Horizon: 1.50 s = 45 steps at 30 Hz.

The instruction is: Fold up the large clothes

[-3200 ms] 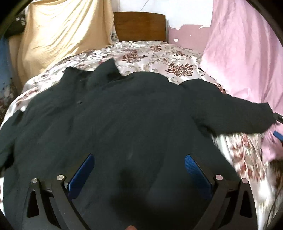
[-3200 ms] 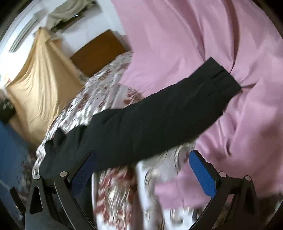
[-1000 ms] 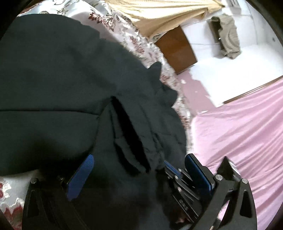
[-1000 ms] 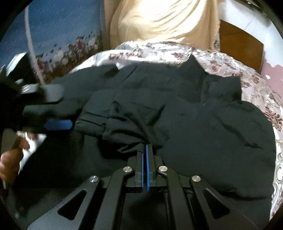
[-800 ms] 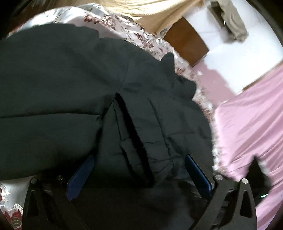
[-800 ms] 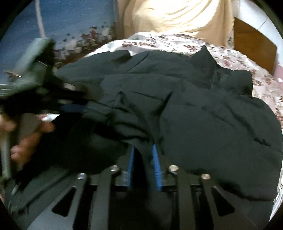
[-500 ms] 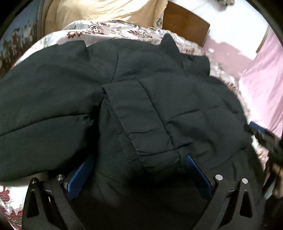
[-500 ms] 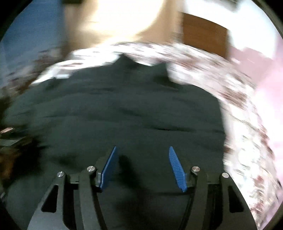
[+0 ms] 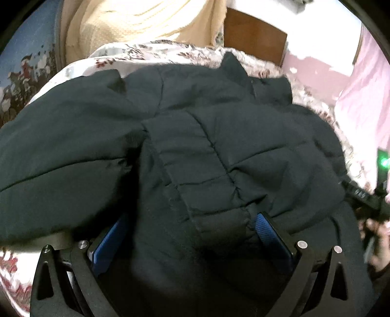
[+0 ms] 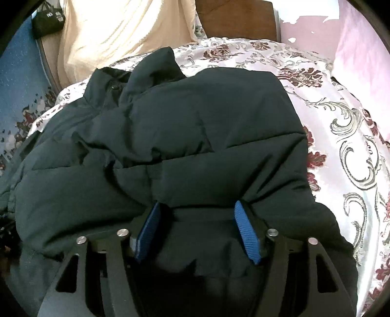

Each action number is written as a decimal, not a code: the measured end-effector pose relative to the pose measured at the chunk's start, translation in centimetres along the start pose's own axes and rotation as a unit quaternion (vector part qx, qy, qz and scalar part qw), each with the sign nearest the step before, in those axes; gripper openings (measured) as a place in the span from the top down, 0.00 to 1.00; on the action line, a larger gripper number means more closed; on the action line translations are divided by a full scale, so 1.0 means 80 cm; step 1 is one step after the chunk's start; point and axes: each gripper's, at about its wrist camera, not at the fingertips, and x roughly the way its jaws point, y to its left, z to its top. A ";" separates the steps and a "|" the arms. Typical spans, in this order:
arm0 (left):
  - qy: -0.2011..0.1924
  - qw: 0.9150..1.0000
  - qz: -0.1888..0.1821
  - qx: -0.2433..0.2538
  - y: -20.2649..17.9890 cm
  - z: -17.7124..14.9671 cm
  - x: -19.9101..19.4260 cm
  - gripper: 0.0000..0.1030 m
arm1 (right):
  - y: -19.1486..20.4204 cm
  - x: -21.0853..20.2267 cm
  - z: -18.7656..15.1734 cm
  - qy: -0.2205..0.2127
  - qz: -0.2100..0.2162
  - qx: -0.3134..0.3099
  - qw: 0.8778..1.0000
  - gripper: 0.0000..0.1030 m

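A dark padded jacket (image 9: 219, 151) lies spread on the floral bedspread (image 10: 341, 117), collar toward the headboard. Its right sleeve (image 9: 207, 185) is folded across the chest, cuff toward me. My left gripper (image 9: 192, 231) is open low over the jacket, its blue pads either side of the cuff. My right gripper (image 10: 197, 229) is open over the jacket (image 10: 182, 136) near its right side and holds nothing. The right gripper also shows at the right edge of the left wrist view (image 9: 368, 197).
A wooden headboard (image 10: 236, 17) stands behind the bed. A cream cloth (image 10: 117, 34) hangs at the back left. Pink fabric (image 10: 360, 41) lies at the right. A blue floral cover (image 9: 19, 73) is at the left.
My right gripper let go of the sleeve it had carried across the jacket, opened and drew back to the right side. My left gripper swung round to face the headboard.
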 end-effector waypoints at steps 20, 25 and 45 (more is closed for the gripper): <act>-0.028 0.945 0.005 -0.325 0.281 -0.071 -0.183 0.00 | 0.112 -0.116 -0.006 -0.059 0.053 -0.077 0.994 0.04; -0.033 0.906 -0.019 -0.420 0.365 -0.102 -0.167 0.00 | 0.239 -0.118 0.003 -0.048 0.074 -0.151 0.984 0.04; -0.137 0.822 -0.036 -0.551 0.460 -0.140 -0.144 0.80 | 0.388 -0.006 -0.027 -0.005 -0.037 -0.174 0.984 0.02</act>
